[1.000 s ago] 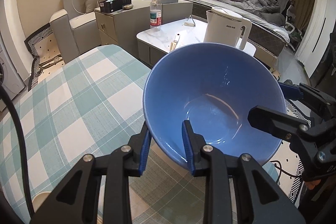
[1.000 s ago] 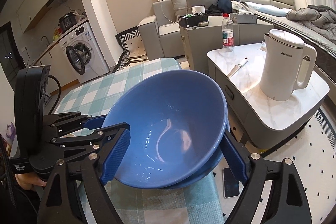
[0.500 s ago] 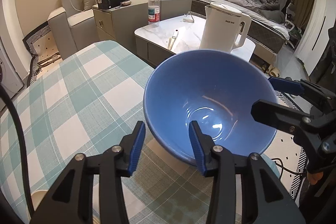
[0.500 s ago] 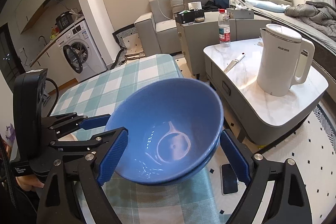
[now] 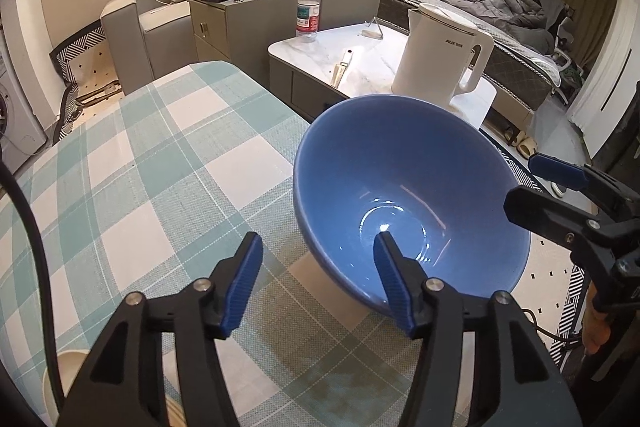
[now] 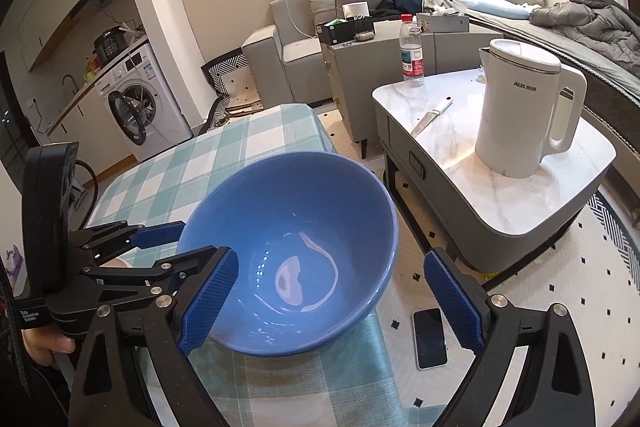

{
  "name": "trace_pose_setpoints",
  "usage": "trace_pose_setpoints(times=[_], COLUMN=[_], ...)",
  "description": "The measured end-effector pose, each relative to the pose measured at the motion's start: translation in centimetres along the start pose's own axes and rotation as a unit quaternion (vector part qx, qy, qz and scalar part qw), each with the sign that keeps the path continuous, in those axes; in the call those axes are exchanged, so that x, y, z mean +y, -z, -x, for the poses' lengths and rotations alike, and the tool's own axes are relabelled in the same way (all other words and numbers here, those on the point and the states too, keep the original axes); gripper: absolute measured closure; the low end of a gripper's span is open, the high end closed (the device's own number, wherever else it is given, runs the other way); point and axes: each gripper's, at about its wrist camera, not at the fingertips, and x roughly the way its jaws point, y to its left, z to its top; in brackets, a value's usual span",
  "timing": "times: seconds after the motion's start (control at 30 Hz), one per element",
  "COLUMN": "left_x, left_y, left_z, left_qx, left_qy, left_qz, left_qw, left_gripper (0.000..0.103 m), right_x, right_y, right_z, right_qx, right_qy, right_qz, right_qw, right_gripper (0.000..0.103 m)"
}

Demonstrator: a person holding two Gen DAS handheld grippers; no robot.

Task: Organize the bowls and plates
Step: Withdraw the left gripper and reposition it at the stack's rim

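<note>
Blue bowl (image 5: 408, 195) sits near the counter (image 5: 132, 187) edge. Left tool (image 5: 316, 277) is opening, rim between its pads, ungripped; right tool (image 6: 334, 303) is opening, straddling it. Back both straight out without nudging it toward the edge.

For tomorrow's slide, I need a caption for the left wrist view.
Left claw opening astride the near rim of a glossy blue ceramic bowl on the teal-and-white checked tablecloth.

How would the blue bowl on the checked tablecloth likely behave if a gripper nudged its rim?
The blue bowl looks glazed and glossy, so probably slippery and breakable. Its wide rim over a narrow base suggests tipping. It sits near the table edge, so it might slide off.
</note>
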Motion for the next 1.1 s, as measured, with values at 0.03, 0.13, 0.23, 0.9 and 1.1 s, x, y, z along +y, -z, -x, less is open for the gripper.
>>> trace_pose_setpoints(times=[0.03, 0.13, 0.23, 0.9, 1.1], left_x=[0.0, 0.0, 0.0, 0.7, 0.8], left_y=[0.0, 0.0, 0.1, -0.2, -0.3], left_z=[0.0, -0.1, -0.1, -1.5, -1.8], left_qx=[0.002, 0.003, -0.003, 0.005, 0.006], left_qy=[0.001, 0.002, 0.006, 0.017, 0.026], left_qz=[0.001, -0.001, 0.001, 0.035, 0.039], left_qw=[1.0, 1.0, 1.0, 0.9992, 0.9989], left_gripper=[0.044, 0.038, 0.024, 0.005, 0.006], right_x=[-0.1, -0.5, -0.7, -2.8, -3.4], right_y=[0.0, 0.1, 0.2, 0.9, 1.2], right_z=[-0.1, -0.4, -0.9, -3.2, -3.5], right_qx=[0.001, 0.004, 0.01, 0.032, 0.031], right_qy=[0.0, 0.001, 0.002, 0.011, 0.0], right_qz=[-0.002, -0.008, -0.009, -0.038, -0.045], right_qw=[1.0, 1.0, 1.0, 0.999, 0.999], right_gripper=[0.007, 0.007, 0.007, 0.002, 0.002])
